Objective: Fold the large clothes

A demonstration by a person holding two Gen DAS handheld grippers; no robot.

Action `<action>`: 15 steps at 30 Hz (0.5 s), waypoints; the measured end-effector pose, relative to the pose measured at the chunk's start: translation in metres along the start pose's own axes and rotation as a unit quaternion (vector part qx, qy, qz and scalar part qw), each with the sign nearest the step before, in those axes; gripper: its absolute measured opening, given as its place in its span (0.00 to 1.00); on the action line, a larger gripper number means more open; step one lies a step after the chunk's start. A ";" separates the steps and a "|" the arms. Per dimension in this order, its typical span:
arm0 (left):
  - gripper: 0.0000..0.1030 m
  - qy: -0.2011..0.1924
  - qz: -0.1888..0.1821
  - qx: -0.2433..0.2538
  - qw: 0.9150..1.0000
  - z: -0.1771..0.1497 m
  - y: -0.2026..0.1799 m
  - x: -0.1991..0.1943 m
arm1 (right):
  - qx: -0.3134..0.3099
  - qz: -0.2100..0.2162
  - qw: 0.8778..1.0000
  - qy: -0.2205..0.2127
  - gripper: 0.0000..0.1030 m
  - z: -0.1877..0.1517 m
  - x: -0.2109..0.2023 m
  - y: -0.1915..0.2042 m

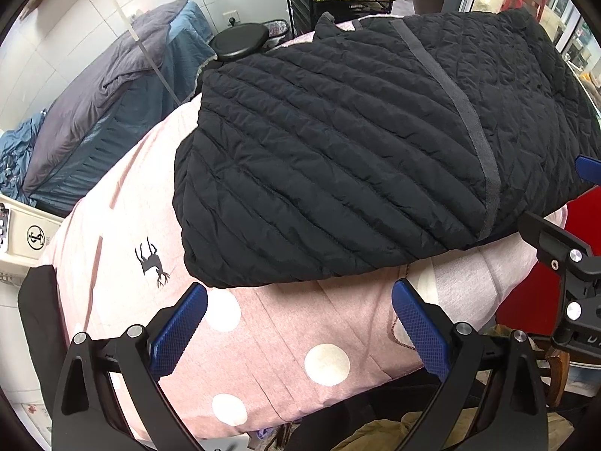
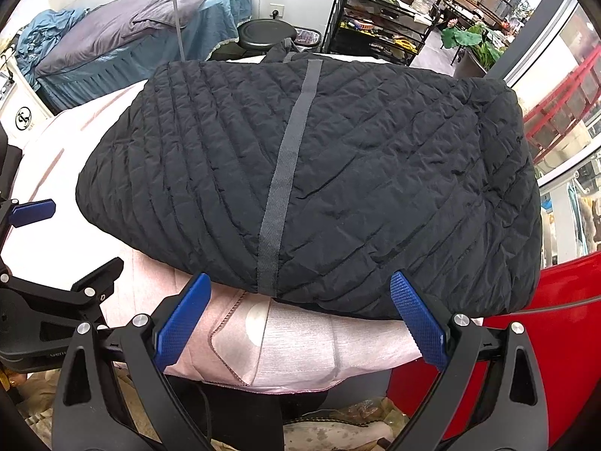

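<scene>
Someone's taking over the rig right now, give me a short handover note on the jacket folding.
Left hand-held gripper: open, empty, just short of the near edge of the black quilted jacket.
Right hand-held gripper: open, empty, at the jacket's near edge.
The jacket lies folded into a compact block on the pink polka-dot quilt.
Left: judge whether another fold is needed; nothing is gripped.

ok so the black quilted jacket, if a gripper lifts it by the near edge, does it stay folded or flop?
Likely flops: the black quilted jacket is soft and puffy and drapes over the pink bedding, so the fold probably opens. Probably light for its bulk, as thin quilted padding suggests. Its smooth-looking shell may slip unless the jaws pinch a thick bunch.
</scene>
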State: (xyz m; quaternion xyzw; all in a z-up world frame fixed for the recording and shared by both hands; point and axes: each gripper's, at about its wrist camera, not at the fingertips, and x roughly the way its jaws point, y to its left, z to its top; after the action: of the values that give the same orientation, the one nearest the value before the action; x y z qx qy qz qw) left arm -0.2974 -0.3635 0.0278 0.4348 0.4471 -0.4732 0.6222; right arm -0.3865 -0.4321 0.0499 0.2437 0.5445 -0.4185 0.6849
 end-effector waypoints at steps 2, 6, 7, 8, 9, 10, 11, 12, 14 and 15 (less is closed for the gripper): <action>0.94 -0.003 0.003 0.002 1.000 0.000 -0.001 -0.001 | 0.001 -0.001 1.000 0.000 0.92 0.000 0.000 -0.001; 0.94 0.001 0.009 0.005 1.000 0.000 -0.002 0.000 | 0.004 -0.001 1.000 -0.001 0.92 -0.001 0.000 -0.002; 0.94 0.003 0.009 0.006 1.000 0.000 -0.003 0.000 | 0.004 -0.001 1.000 -0.001 0.92 -0.002 -0.001 -0.002; 0.94 0.006 0.008 0.007 1.000 0.000 -0.003 0.001 | 0.005 -0.002 1.000 -0.001 0.92 -0.002 0.000 -0.003; 0.94 0.008 0.007 0.007 1.000 0.001 -0.003 0.001 | 0.005 -0.001 1.000 -0.001 0.92 -0.002 0.000 -0.003; 0.94 0.008 0.011 0.007 1.000 0.001 -0.003 0.001 | 0.006 -0.001 1.000 -0.001 0.92 -0.002 0.000 -0.003; 0.94 0.008 0.015 0.008 1.000 0.001 -0.004 0.001 | 0.006 -0.001 1.000 -0.001 0.92 -0.002 0.000 -0.003; 0.94 0.008 0.017 0.009 1.000 0.001 -0.004 0.001 | 0.006 -0.001 1.000 -0.001 0.92 -0.003 0.000 -0.003; 0.94 0.010 0.014 0.008 1.000 0.001 -0.003 0.002 | 0.006 -0.001 1.000 -0.001 0.92 -0.003 0.000 -0.003; 0.94 0.010 0.013 0.007 1.000 0.001 -0.003 0.002 | 0.006 -0.001 1.000 -0.001 0.92 -0.003 0.000 -0.003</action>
State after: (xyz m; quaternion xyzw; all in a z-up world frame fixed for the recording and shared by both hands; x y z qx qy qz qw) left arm -0.2996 -0.3649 0.0261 0.4501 0.4440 -0.4637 0.6207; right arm -0.3903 -0.4312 0.0495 0.2473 0.5416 -0.4224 0.6835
